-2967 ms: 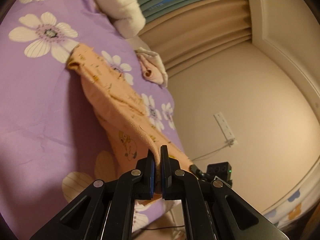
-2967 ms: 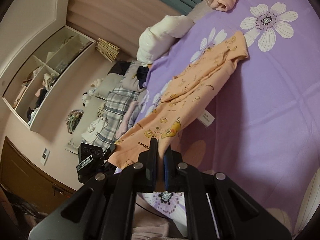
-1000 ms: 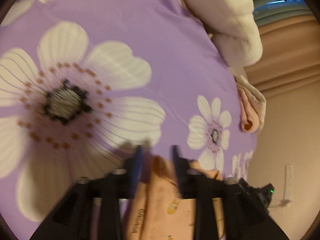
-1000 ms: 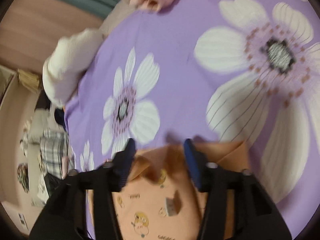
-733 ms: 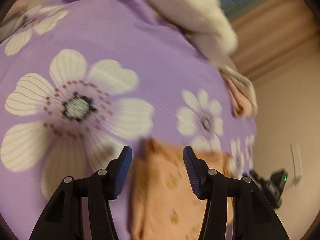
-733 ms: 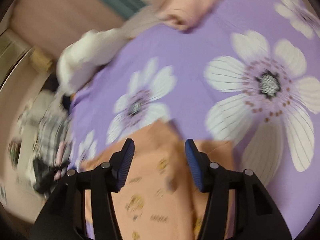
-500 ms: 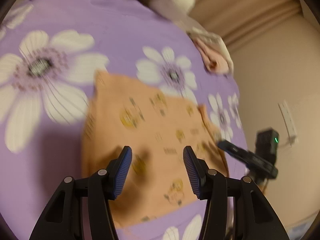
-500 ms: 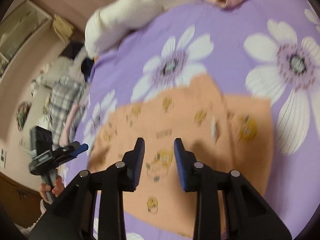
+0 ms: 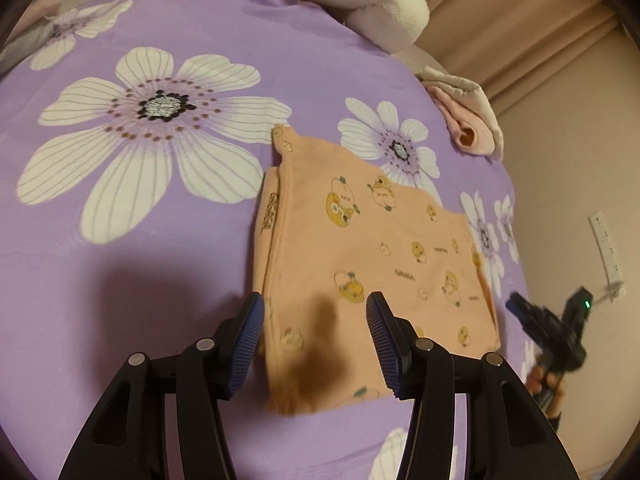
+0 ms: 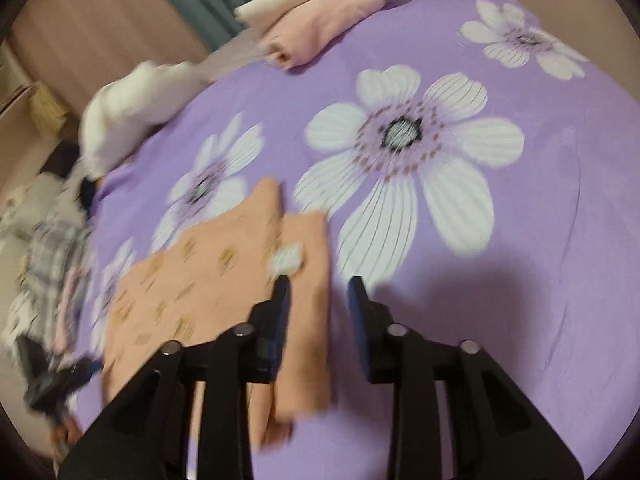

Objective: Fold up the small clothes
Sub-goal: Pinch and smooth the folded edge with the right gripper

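Purple flowered bedsheet [image 9: 168,288] carries folded orange garment [image 9: 372,248]; beige curtains [image 9: 520,28] behind. Left claw [image 9: 315,312] spread, empty; right claw [image 10: 318,292] just widening, empty.

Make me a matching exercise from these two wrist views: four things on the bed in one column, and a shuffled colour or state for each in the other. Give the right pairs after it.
Things:
1. orange garment
2. bedsheet
3. pink clothes
4. left gripper

States:
A. purple with big white flowers
B. rolled up near the far edge of the bed
C. open, nothing between its pads
D. folded flat, printed with small yellow figures

Pairs: 1-D, 2-A, 3-B, 4-C
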Demonstrator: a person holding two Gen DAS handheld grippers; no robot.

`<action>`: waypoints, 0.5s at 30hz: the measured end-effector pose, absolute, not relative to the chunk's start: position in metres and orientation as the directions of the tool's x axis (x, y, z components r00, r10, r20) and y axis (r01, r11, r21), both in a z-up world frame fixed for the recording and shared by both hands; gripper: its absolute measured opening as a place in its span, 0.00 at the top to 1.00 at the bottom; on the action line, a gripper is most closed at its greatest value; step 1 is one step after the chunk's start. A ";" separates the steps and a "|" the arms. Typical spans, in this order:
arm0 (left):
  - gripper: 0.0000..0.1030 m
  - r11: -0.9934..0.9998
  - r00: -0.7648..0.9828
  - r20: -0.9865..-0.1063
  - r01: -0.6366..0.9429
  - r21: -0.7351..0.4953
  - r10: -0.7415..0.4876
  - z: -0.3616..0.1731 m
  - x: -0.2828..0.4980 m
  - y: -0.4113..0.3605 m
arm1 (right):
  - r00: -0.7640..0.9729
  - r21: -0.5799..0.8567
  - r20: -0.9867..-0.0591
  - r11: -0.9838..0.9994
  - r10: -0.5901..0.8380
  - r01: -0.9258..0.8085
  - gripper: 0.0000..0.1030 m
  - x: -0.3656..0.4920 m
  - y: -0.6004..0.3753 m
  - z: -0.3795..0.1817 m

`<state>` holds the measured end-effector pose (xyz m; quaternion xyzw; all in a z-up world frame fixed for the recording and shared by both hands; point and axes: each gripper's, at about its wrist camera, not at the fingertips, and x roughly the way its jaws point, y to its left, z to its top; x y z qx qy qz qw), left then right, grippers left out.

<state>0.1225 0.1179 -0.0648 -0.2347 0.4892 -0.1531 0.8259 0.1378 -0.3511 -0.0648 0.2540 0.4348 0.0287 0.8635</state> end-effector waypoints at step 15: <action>0.50 0.814 0.456 -0.688 0.174 -0.554 -0.565 -0.057 0.090 0.060 | 0.662 0.183 -0.732 0.983 0.159 -0.034 0.69 0.072 -0.247 -0.079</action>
